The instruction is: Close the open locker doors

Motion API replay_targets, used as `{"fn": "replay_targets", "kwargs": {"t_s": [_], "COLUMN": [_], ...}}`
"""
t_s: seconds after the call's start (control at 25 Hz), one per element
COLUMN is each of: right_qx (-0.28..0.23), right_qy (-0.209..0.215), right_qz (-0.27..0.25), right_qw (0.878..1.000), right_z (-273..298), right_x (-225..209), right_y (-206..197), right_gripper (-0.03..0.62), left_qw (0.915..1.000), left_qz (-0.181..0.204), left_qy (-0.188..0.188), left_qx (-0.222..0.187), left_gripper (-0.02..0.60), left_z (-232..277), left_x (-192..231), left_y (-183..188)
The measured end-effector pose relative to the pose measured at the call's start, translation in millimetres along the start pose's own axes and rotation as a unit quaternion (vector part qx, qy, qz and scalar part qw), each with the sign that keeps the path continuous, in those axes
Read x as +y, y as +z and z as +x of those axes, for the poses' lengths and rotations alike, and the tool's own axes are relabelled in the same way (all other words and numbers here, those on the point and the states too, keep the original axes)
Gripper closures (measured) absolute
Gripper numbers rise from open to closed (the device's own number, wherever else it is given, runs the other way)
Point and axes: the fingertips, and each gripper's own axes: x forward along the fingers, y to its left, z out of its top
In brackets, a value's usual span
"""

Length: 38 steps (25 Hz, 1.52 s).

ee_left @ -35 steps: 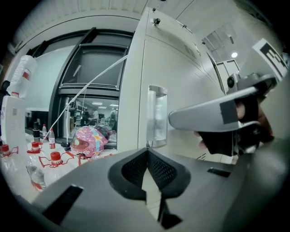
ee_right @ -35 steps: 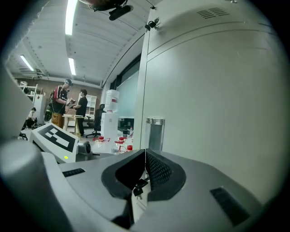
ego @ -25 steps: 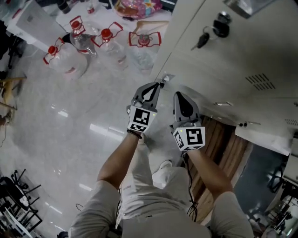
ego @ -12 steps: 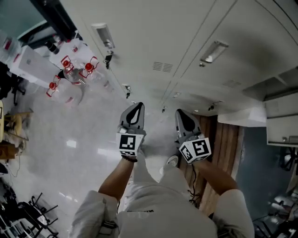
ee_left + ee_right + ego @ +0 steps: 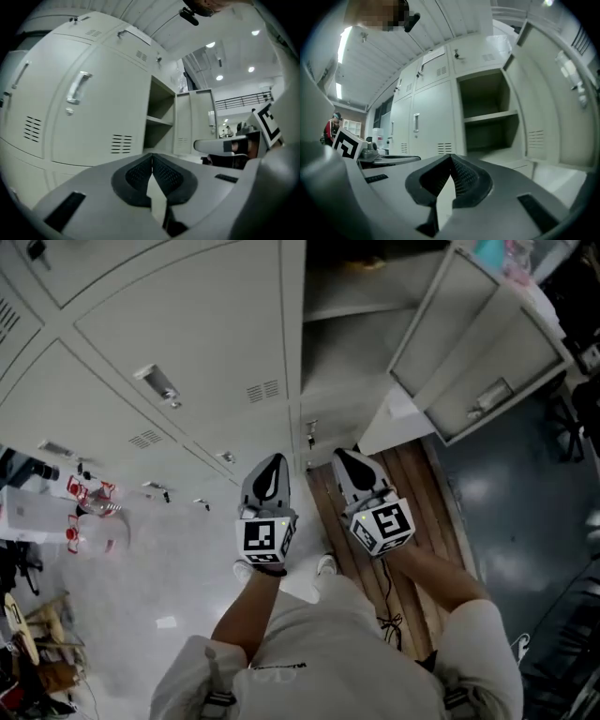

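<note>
- The left gripper (image 5: 152, 158) has its jaws pressed fully together, the ribbed pads meeting along one line; nothing is held between them; it points level toward the wall of lockers.
- The right gripper (image 5: 450, 159) is closed just as tightly and is also empty; in the head view the two grippers sit side by side, near each other but not touching; each carries its marker cube (image 5: 264, 538) at the end nearest the person's forearms.
- The open locker compartment (image 5: 487, 110) lies ahead of the right gripper's fingers and slightly to their right; from the left gripper's fingers it is ahead and further right; it is apart from both; a shelf (image 5: 490, 116) crosses it from side to side.
- The open locker door (image 5: 555, 93) is swung out to the right of the right gripper's fingers, clear of them; a handle fitting shows high on it and vent slots low on it; in the head view it juts out beyond and to the right of both sets of fingers.
- Closed locker doors (image 5: 93, 108) fill the space ahead and left of the left gripper's fingers; the nearest has an upright handle (image 5: 77, 88) and a vent grille (image 5: 122, 143) near its lower corner.
- Below the right gripper's fingers, in the head view, runs a strip of wooden flooring (image 5: 403, 493); below and left of the left gripper's fingers is pale glossy floor (image 5: 141, 577).
- Clear bottles with red handles (image 5: 89, 507) stand well to the left of the left gripper's fingers, at the foot of the lockers.
</note>
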Motion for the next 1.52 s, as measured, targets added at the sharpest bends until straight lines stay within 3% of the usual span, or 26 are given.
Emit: {"fn": "replay_targets", "kwargs": {"t_s": [0.2,0.4,0.52,0.64,0.92,0.96,1.0,1.16,1.28,1.52], "right_qx": [-0.012,-0.016,-0.019,-0.020,-0.027,-0.031,-0.035,-0.056,-0.080,-0.098], "right_qy": [-0.088,-0.170,-0.199,-0.212,-0.214,-0.213,-0.212,-0.192,-0.155,-0.026], "right_qz": [0.000,0.000,0.003,0.006,-0.004,-0.006,-0.009,-0.028,-0.031,-0.027], "right_qw": [0.996,0.985,0.980,0.977,0.976,0.976,0.977,0.979,0.984,0.995], "right_z": [-89,-163,-191,-207,-224,-225,-225,-220,-210,-157], "right_x": [-122,-195,-217,-229,-239,-239,-240,-234,-225,-178], "right_y": [29,36,37,36,42,46,50,76,100,133], "right_gripper": [0.583,0.583,0.583,0.583,0.583,0.583,0.583,0.583,0.566,0.483], "left_qw": [0.9937,0.9740,0.9636,0.9595,0.9629,0.9643,0.9652,0.9623,0.9582,0.9556], "left_qz": [-0.008,-0.001,0.007,0.014,0.042,0.042,0.042,0.030,0.009,0.007], "left_qy": [-0.111,-0.226,-0.267,-0.280,-0.262,-0.256,-0.253,-0.267,-0.284,-0.295], "left_qx": [-0.011,0.006,0.015,0.027,0.050,0.052,0.052,0.044,0.035,0.012], "left_gripper": [0.577,0.575,0.555,0.469,0.465,0.471,0.527,0.529,0.525,0.508], "left_z": [88,143,164,185,219,221,221,207,180,126], "left_x": [-154,-281,-332,-360,-381,-381,-380,-370,-349,-280], "left_y": [21,19,16,10,-2,-2,-2,0,1,6]}}
